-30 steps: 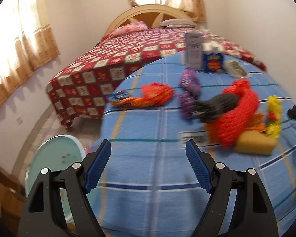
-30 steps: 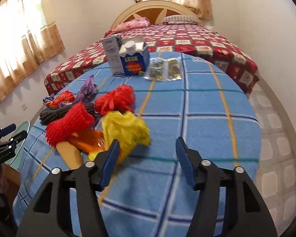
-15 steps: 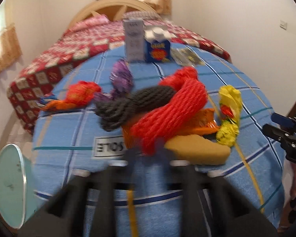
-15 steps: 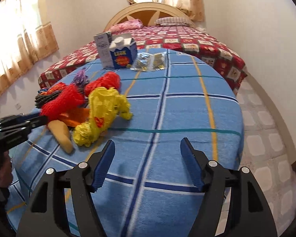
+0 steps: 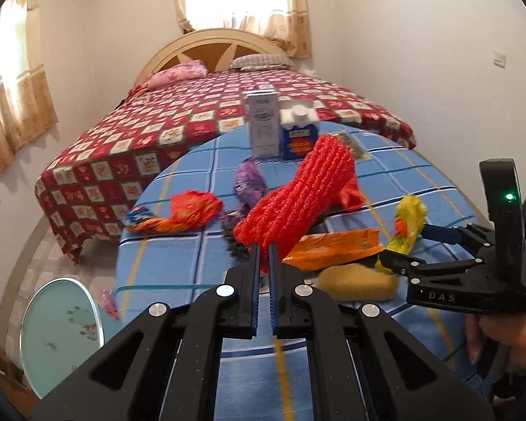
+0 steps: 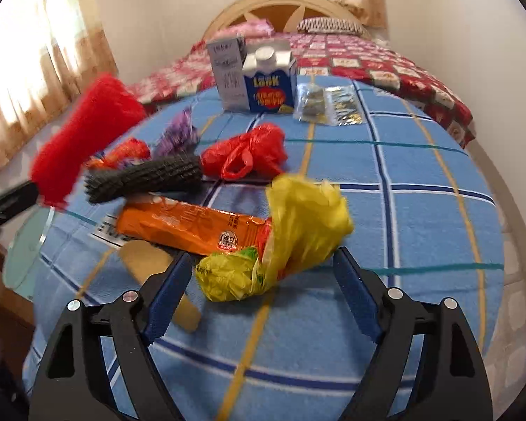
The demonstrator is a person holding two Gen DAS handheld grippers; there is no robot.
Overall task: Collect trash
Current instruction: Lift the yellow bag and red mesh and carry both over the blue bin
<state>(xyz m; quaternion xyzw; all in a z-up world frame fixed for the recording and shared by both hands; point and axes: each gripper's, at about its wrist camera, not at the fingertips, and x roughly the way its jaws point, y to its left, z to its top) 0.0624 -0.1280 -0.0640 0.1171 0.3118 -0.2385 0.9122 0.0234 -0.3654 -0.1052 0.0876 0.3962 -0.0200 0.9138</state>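
Left tongs [image 5: 264, 245] grip red foam net [image 5: 298, 196]; right tongs [image 6: 259, 277], opening, flank yellow bag [image 6: 298, 231]

Left gripper [image 5: 263, 249]: jaws clamped nearly together, pads pinching the end of a red foam net [image 5: 298, 196], net lifted off the surface. Right gripper [image 6: 259, 280]: jaws opening, wide apart, pitched down; pads touch nothing. A hand [image 5: 505, 336] grips the right gripper's handle at the left view's edge.
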